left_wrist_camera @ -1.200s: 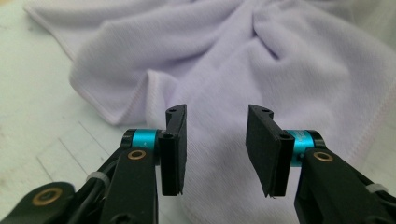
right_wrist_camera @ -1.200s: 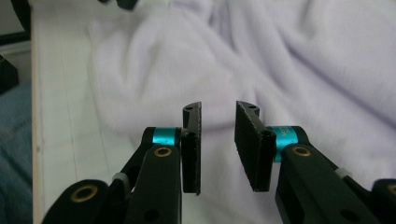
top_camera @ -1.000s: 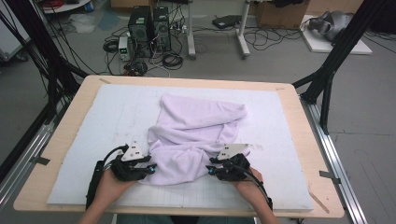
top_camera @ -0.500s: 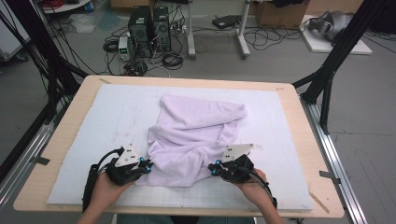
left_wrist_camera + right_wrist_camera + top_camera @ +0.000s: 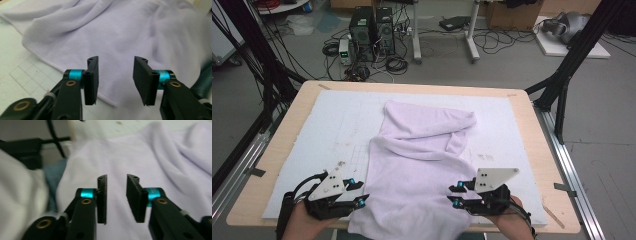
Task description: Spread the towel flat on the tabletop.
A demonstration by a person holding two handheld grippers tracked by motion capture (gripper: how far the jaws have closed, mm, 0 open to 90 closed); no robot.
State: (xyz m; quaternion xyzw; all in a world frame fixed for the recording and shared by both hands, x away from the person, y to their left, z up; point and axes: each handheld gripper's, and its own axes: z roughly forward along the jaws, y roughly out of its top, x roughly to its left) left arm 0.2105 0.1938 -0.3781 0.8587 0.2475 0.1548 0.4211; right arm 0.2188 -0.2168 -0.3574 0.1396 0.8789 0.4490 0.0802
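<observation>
A pale lilac towel (image 5: 422,165) lies rumpled on the white mat (image 5: 337,125). Its far part is folded over and its near edge reaches past the table's front edge. My left gripper (image 5: 361,192) sits at the towel's near left edge, jaws open, pointing right. In the left gripper view the open left gripper (image 5: 115,73) hovers over the hem of the towel (image 5: 125,32), nothing between the pads. My right gripper (image 5: 453,195) rests on the towel's near right part, pointing left. In the right gripper view the open right gripper (image 5: 116,188) is above the towel (image 5: 162,157).
The mat covers a wooden table (image 5: 532,130) with metal rails (image 5: 572,170) along both sides. Black frame legs (image 5: 562,85) stand at the far corners. On the floor beyond are a computer tower (image 5: 364,27) and cables (image 5: 397,62).
Both grippers have drawn back toward the table's near edge. The towel's near part has come with them and now spreads down over the front edge.
</observation>
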